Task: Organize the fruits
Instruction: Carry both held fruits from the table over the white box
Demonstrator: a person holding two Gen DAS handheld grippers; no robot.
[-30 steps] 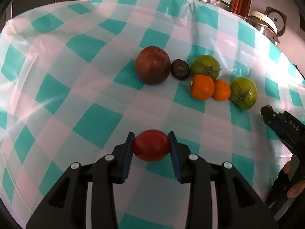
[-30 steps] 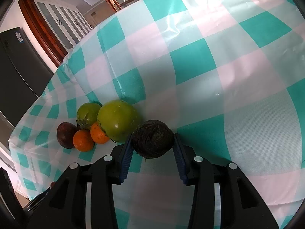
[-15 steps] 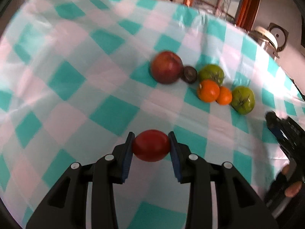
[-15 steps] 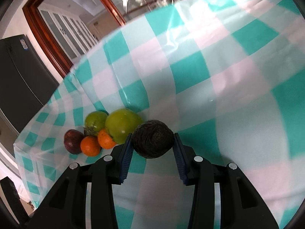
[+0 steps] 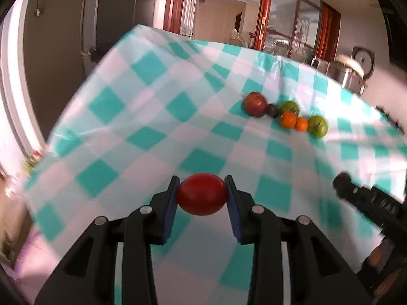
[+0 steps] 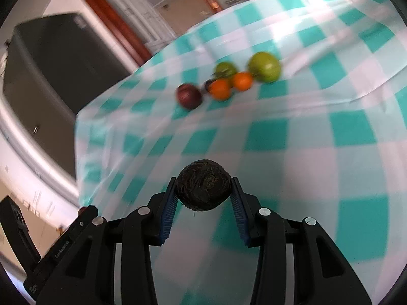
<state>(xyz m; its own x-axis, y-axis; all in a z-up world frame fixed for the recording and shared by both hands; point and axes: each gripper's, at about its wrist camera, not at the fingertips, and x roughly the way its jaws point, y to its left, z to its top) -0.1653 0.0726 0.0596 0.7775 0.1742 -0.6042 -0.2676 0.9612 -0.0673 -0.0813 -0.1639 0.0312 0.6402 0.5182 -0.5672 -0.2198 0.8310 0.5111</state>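
My left gripper [image 5: 201,195] is shut on a smooth red tomato [image 5: 201,193], held above the checked tablecloth [image 5: 142,137]. My right gripper [image 6: 204,188] is shut on a dark, rough, fibrous round fruit [image 6: 203,185]. Far off on the cloth lies a cluster of fruit: a dark red apple [image 5: 255,103], a small dark fruit [image 5: 272,109], two oranges [image 5: 288,119] and two green tomatoes [image 5: 318,126]. The right wrist view shows the same cluster, with the apple [image 6: 188,96], the oranges [image 6: 220,89] and a big green tomato [image 6: 264,66]. The right gripper's body [image 5: 368,203] shows at the left view's right edge.
The teal and white cloth hangs over the table's left edge [image 5: 84,81]. A dark fridge [image 6: 51,63] and wooden door frames [image 5: 264,12] stand beyond. A metal cooker [image 5: 348,71] sits behind the table's far right corner.
Both grippers have pulled back fast from the fruit cluster, each keeping its fruit. The cluster now looks small and far, and the table's edges and the room have come into view.
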